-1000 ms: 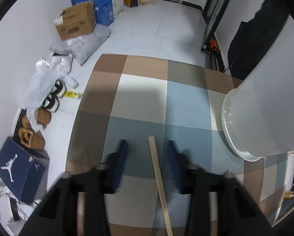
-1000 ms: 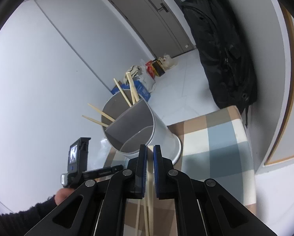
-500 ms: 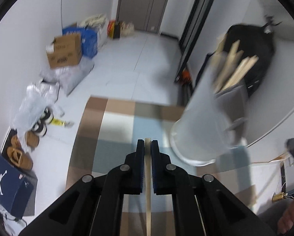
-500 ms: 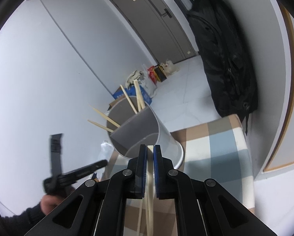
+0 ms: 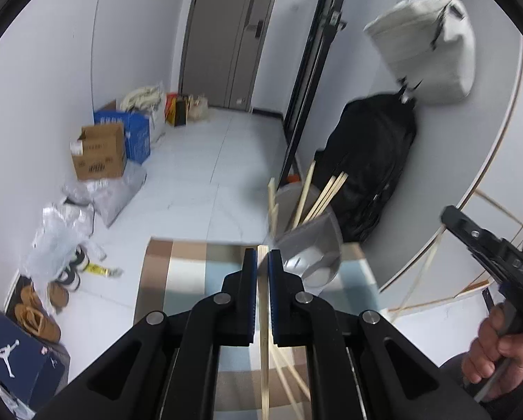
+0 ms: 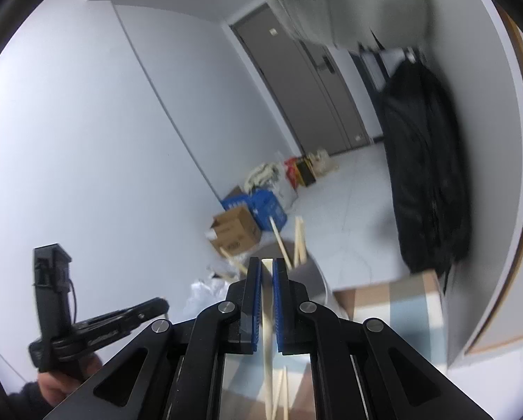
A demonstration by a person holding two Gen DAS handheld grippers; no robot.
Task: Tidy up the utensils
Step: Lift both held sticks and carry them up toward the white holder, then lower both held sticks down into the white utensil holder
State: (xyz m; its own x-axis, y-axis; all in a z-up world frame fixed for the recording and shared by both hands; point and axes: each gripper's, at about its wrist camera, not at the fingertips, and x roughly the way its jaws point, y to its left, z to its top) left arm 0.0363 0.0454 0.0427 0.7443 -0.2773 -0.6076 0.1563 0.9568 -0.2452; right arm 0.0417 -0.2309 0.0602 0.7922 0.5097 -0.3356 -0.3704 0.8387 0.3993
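Observation:
My left gripper [image 5: 261, 262] is shut on one pale wooden chopstick [image 5: 263, 343], held up off the checked tablecloth [image 5: 177, 280]. Just right of its tips stands the grey divided holder [image 5: 310, 248] with several chopsticks sticking out of it. My right gripper [image 6: 267, 269] is also shut on a chopstick [image 6: 268, 350], in front of the same holder [image 6: 310, 276]. Loose chopsticks [image 5: 289, 381] lie on the cloth below. Each gripper shows in the other's view: the right gripper [image 5: 448, 215] in a hand [image 5: 496, 353], the left gripper [image 6: 161, 303] at the left.
A black backpack [image 5: 370, 175] leans on the wall behind the holder, with a white bag [image 5: 426, 42] hanging above it. On the floor left of the table lie a cardboard box [image 5: 100, 154], a blue box [image 5: 135, 133], plastic bags, shoes [image 5: 37, 311] and a shoe box [image 5: 13, 357].
The left gripper shut on the chopstick that lay between its fingers and lifted it off the cloth. Both grippers rose and tilted up. The holder now sits lower and farther off in both views.

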